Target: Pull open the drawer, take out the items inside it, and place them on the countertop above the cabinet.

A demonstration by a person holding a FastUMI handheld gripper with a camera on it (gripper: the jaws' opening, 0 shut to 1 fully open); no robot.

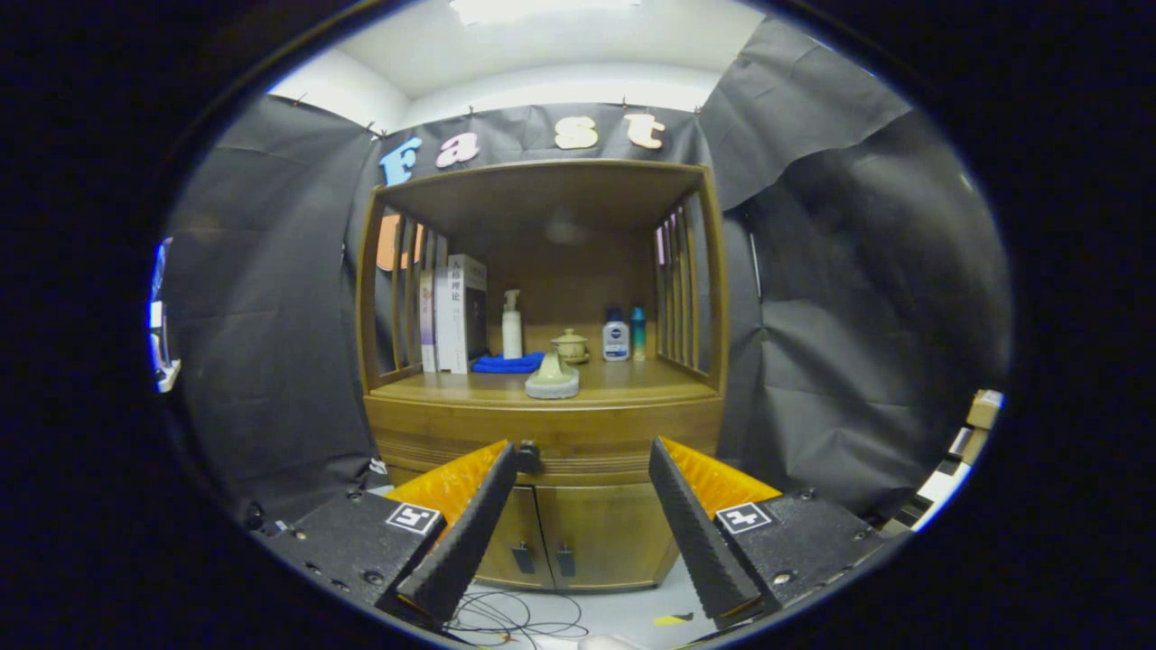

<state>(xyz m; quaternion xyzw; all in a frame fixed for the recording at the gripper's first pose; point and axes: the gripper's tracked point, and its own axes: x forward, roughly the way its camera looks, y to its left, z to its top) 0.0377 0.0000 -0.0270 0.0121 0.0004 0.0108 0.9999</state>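
The gripper (582, 456) is held out in front of a wooden cabinet (542, 433), its two fingers spread wide apart with nothing between them but the cabinet front some way ahead. The drawer (551, 442) sits shut in the band of wood just under the surface (623, 386), and its small dark knob (528, 451) shows right beside the tip of the left finger; whether the finger touches it cannot be told. What lies inside the drawer is hidden. Below the drawer are two closed cabinet doors (564, 537), each with a small dark handle near the middle seam. On the surface above, inside an open hutch with slatted sides, a pale grey-green object (552, 379) sits nearest the front edge, roughly in the middle. Behind it stands a small lidded cup (570, 346). To the left of that, a white pump bottle (512, 327) stands upright behind a folded blue cloth (508, 364), and further left a few books (456, 314) stand upright against the slats. To the right of the cup are a white bottle with a blue cap (616, 337) and, just beside it, a slimmer teal bottle (638, 332). On the pale floor (623, 605) between the fingers lies a loose tangle of dark cables (519, 618).
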